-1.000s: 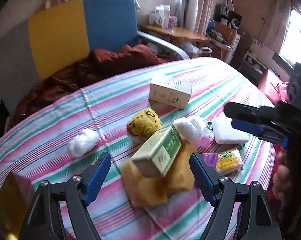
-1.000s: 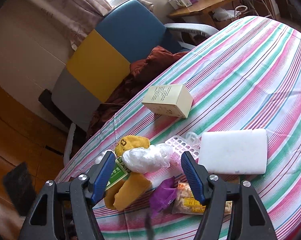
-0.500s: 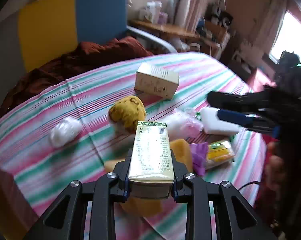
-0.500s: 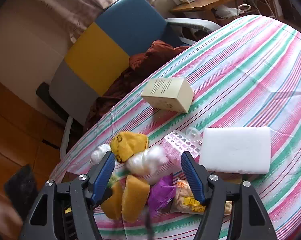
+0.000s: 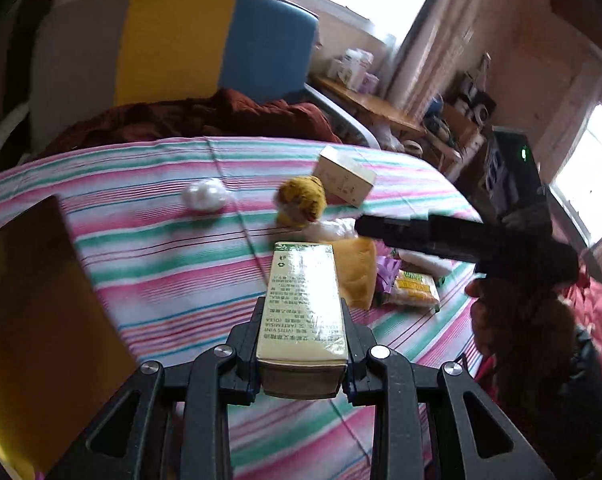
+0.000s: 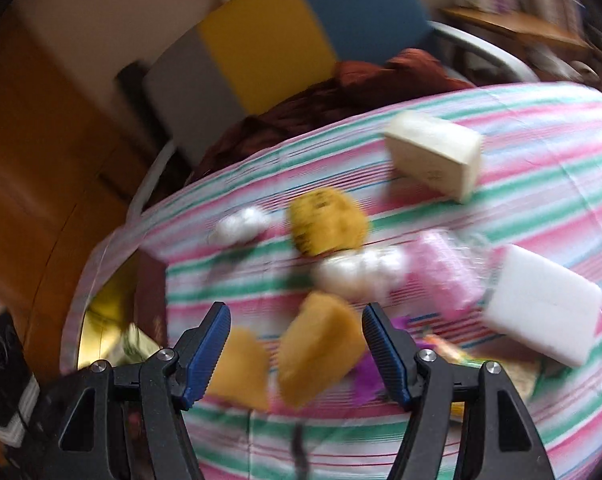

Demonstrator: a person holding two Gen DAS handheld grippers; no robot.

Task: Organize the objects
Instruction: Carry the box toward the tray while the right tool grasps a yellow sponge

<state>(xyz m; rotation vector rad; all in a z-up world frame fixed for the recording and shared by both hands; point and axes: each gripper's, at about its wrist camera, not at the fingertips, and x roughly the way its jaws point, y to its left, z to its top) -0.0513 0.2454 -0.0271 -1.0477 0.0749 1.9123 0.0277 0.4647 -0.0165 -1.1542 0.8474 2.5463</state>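
Observation:
My left gripper (image 5: 302,320) is shut on a cream and green carton (image 5: 303,304), held lengthwise above the striped tablecloth (image 5: 161,248). Beyond it lie a yellow sponge (image 5: 355,272), a yellow knitted piece (image 5: 301,200), a white ball (image 5: 205,196) and a cream box (image 5: 345,176). My right gripper (image 6: 296,320) stands open and blurred above two yellow sponge pieces (image 6: 317,344), with nothing pressed by its blue pads (image 6: 209,344). It shows as a dark bar (image 5: 421,236) in the left wrist view. A white foam block (image 6: 541,304) lies to its right.
A gold and brown box (image 5: 33,320) stands at the table's left edge. A snack packet (image 5: 415,288), a purple wrapper (image 5: 387,270), a pink tray (image 6: 441,272) and a white plastic bag (image 6: 361,272) crowd the pile. A blue, yellow and grey chair (image 5: 181,40) holds a dark red cloth (image 5: 201,116).
My left gripper closed on the carton, lifted it off the sponges and swung left toward the gold box. My right gripper rolled and shifted left over the sponges, still open.

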